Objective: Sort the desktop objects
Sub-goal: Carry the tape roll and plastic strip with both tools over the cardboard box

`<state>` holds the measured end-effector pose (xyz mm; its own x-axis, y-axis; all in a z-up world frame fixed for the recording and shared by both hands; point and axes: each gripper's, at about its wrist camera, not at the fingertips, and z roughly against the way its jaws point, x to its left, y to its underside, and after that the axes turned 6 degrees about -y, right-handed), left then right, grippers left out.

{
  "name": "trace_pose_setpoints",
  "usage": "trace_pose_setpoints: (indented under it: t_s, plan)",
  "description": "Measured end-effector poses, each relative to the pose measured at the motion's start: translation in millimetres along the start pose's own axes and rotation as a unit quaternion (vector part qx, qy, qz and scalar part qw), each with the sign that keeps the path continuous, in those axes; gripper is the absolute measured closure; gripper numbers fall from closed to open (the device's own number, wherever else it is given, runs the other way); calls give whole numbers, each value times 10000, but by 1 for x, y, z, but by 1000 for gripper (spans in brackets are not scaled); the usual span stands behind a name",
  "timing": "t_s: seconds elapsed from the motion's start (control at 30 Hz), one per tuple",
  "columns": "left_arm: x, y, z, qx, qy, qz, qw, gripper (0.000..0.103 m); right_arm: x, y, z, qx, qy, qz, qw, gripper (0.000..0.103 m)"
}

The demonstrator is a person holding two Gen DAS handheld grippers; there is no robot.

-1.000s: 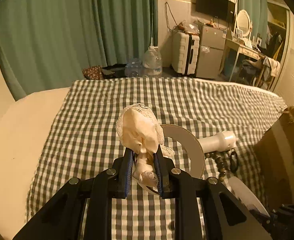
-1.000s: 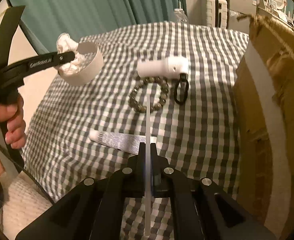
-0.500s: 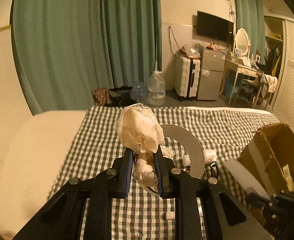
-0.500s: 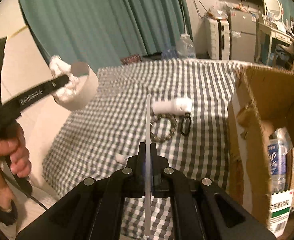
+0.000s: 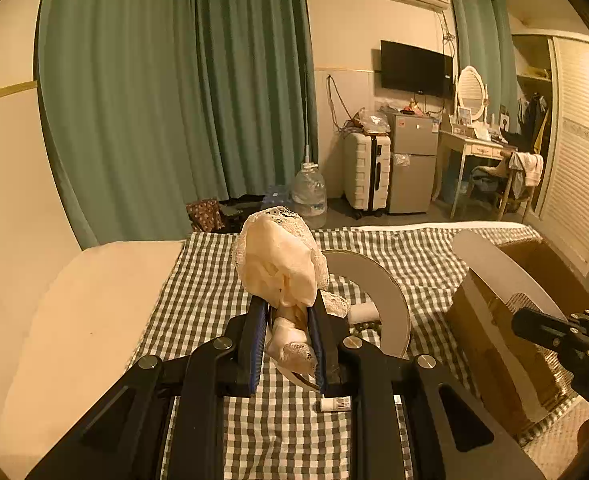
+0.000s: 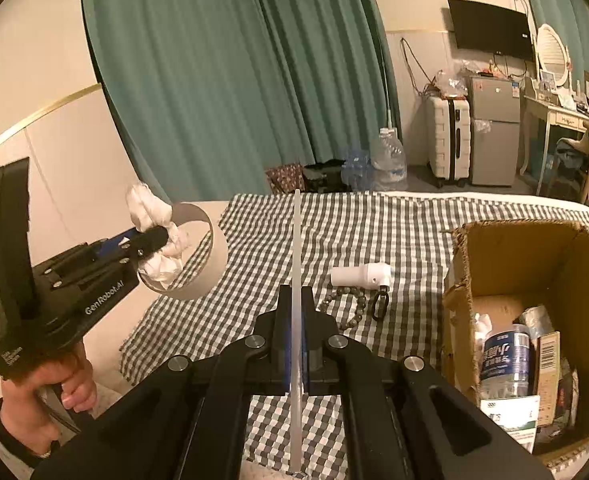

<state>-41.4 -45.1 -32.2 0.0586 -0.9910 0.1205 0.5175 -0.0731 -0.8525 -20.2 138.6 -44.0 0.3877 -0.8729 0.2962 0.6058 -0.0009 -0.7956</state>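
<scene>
My left gripper [image 5: 286,308] is shut on a cream lace cloth [image 5: 278,264], pinched together with the rim of a round white tub [image 5: 378,292]. The right wrist view shows that gripper [image 6: 154,240], a hand on its grip, holding the cloth [image 6: 150,208] and tub [image 6: 210,264] in the air left of the checked table. My right gripper [image 6: 295,294] is shut on a thin white disc lid [image 6: 296,240], seen edge-on and upright. In the left wrist view the lid [image 5: 494,276] shows as a flat disc above the box, with the right gripper [image 5: 534,320] behind it.
An open cardboard box [image 6: 526,256] stands at the table's right end with a water bottle [image 6: 502,360] and packets inside. On the checked cloth [image 6: 374,232] lie a white cylinder [image 6: 358,274], a bead bracelet [image 6: 344,310], a black carabiner [image 6: 378,308] and a small tube [image 5: 334,404].
Both grippers have risen away from the table, each still holding its load. The right one now looks over the table toward the box, with the lid held higher.
</scene>
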Motion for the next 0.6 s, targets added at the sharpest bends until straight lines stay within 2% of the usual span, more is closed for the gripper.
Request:
trace_pose_setpoints:
  t_s: [0.27, 0.6]
  plan:
    - [-10, -16, 20, -215, 29, 47, 9998, 83, -3, -6, 39, -271, 130, 129, 9995, 100]
    - [-40, -30, 37, -163, 305, -5, 9994, 83, -29, -18, 87, -560, 317, 122, 9979, 100]
